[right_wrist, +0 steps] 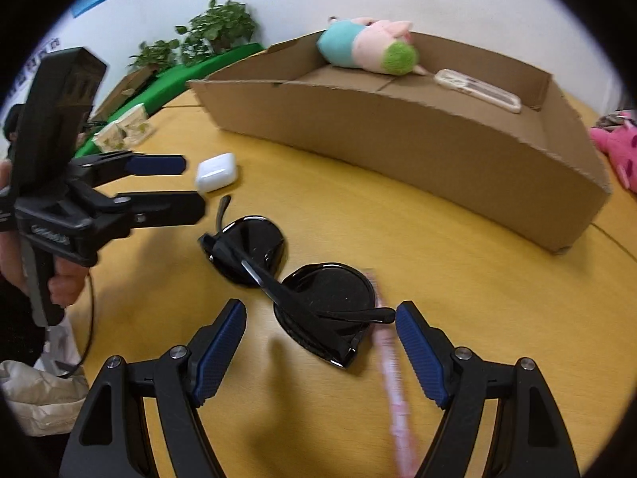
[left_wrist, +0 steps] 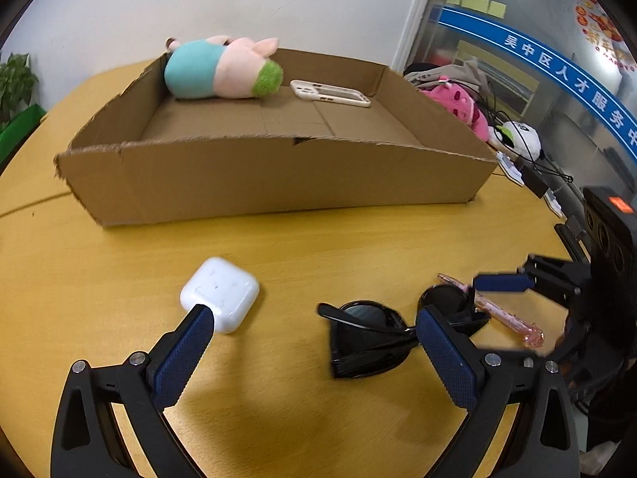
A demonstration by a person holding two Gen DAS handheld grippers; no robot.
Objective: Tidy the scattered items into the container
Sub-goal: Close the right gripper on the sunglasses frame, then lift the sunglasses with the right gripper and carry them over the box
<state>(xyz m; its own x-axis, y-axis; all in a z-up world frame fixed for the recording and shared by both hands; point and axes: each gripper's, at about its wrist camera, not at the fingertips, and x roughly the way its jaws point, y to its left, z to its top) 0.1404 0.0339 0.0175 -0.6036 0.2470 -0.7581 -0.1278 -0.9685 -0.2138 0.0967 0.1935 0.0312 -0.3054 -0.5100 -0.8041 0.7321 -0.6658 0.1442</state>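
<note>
A brown cardboard box [left_wrist: 278, 187] [right_wrist: 398, 139] lies open on the yellow table; inside rest a pink-and-teal plush pig [left_wrist: 223, 67] [right_wrist: 366, 49] and a cream phone case [left_wrist: 330, 93] [right_wrist: 477, 89]. In front of it lie a white earbud case [left_wrist: 221, 292] [right_wrist: 217, 171], black folded sunglasses [left_wrist: 378, 338] [right_wrist: 302, 279] and a pink pen [left_wrist: 497, 314] [right_wrist: 392, 378]. My left gripper [left_wrist: 312, 316] [right_wrist: 193, 185] is open, its left fingertip beside the earbud case. My right gripper [right_wrist: 320, 308] is open above one lens and the pen, gripping nothing; one of its pads [left_wrist: 501, 282] shows near the pen.
A pink spotted plush [left_wrist: 462, 107] [right_wrist: 617, 151], cables and other clutter lie beyond the box's right end. Potted plants [right_wrist: 219, 28] and small cartons [right_wrist: 127, 131] stand at the table's far left. A hand [right_wrist: 63, 283] holds the left gripper; a white bag [right_wrist: 36, 394] lies below.
</note>
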